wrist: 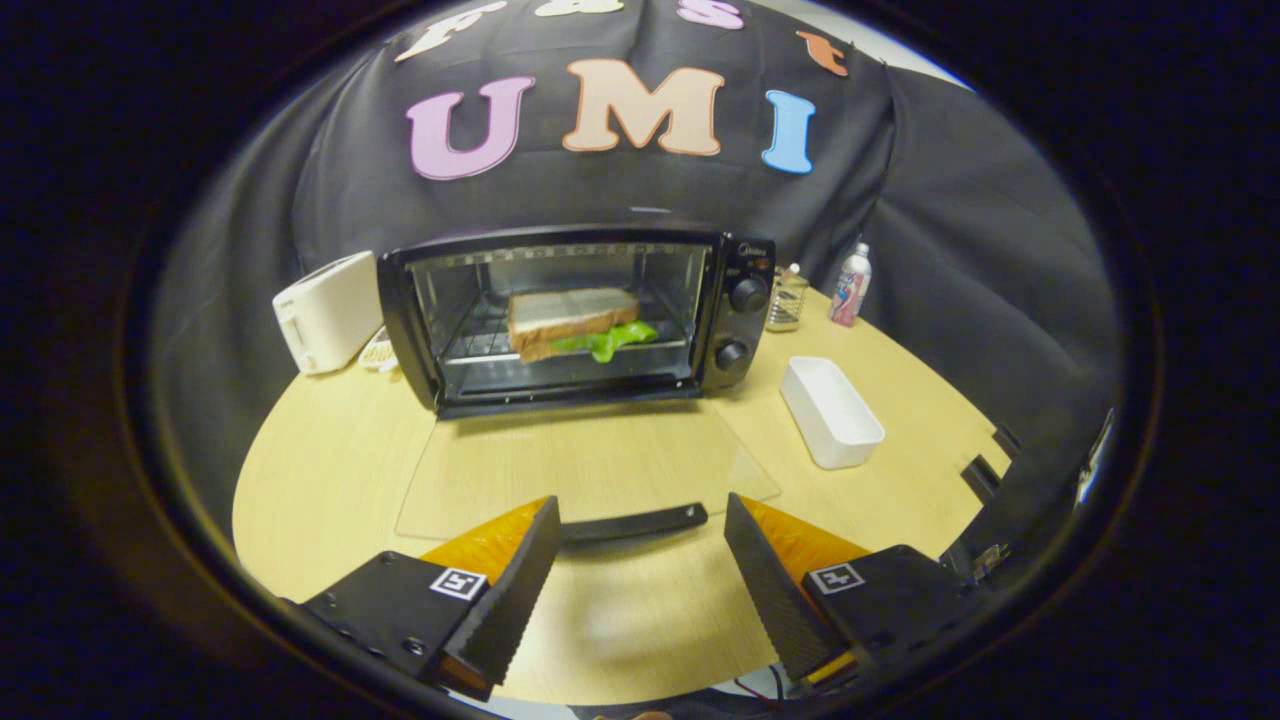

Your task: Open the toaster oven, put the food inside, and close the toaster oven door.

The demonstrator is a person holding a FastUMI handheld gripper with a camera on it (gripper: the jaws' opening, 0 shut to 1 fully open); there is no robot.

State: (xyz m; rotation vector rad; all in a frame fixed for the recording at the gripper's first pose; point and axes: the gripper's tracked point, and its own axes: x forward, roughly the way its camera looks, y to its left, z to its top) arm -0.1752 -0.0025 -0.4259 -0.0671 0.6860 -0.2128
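Glass door (590,470) of the toaster oven (575,315) lies fully dropped, flat over the pale wooden table (330,470), its dark handle (632,523) at the near edge. Gripper (640,520) fingers spread wide, nothing pinched; the handle sits in the gap between the two tips, closer to the left finger (520,590), and contact with either cannot be told. Food: a sandwich (572,320) of sliced bread with green leaf sticking out rests on the wire rack inside the oven cavity, beyond the fingers. White toaster (328,310) stands just beside the oven on its left. White rectangular tray (830,410) sits on the table to the oven's right; a small glass jar (787,300) and a bottle (851,285) stand behind it near the black cloth wall.
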